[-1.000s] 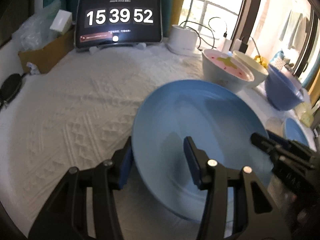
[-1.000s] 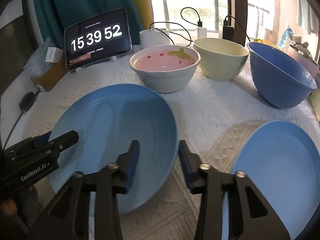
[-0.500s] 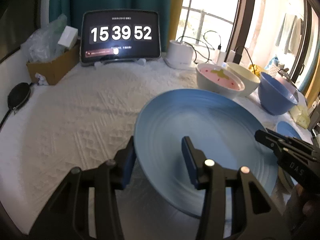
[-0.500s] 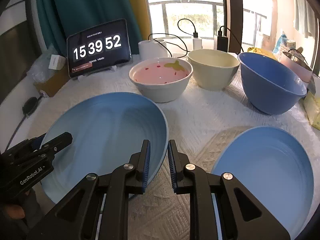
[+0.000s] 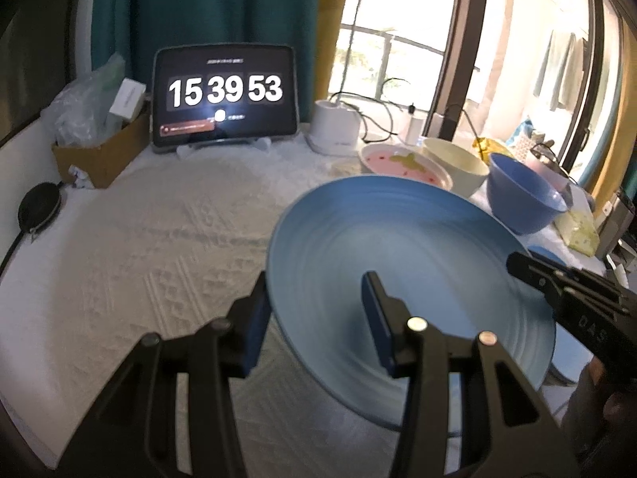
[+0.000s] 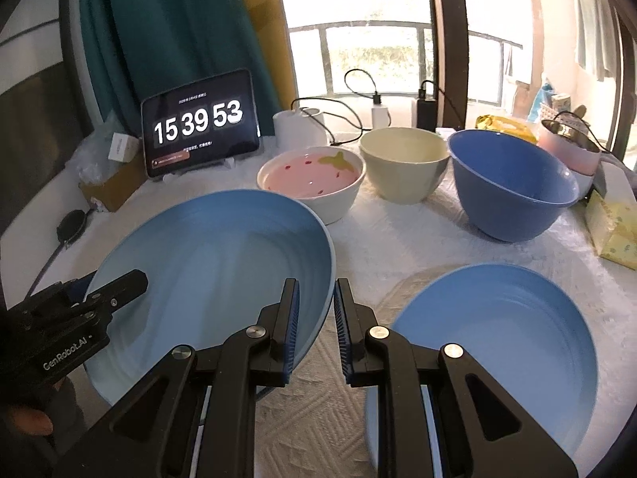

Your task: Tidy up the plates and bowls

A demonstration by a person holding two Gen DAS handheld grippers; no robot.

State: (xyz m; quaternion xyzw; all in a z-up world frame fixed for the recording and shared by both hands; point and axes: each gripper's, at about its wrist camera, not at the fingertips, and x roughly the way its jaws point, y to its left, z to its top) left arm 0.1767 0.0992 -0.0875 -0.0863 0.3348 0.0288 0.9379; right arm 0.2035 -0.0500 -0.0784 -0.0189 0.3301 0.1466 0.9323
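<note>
A large light-blue plate (image 5: 398, 247) (image 6: 207, 255) hangs tilted above the white cloth, held from both sides. My left gripper (image 5: 314, 326) is shut on its left rim, one finger under the edge and one on the inner face. My right gripper (image 6: 316, 310) is shut on its right rim, pads on either side of the edge. Each gripper also shows in the other's view: the right gripper (image 5: 557, 283) and the left gripper (image 6: 79, 306). A second light-blue plate (image 6: 509, 338) lies on the cloth at the right. Behind stand a pink-lined bowl (image 6: 310, 177), a cream bowl (image 6: 402, 159) and a deep blue bowl (image 6: 509, 183).
A tablet clock (image 5: 225, 93) stands at the back, with a cardboard box (image 5: 99, 151) to its left and a white holder with cables (image 5: 334, 129) to its right. A yellow tissue pack (image 6: 613, 227) and a pink pot (image 6: 569, 147) sit at the far right.
My right gripper's jaws closed onto the plate's rim. The plate then rose off the cloth with both grippers, and the bowls now sit lower in view.
</note>
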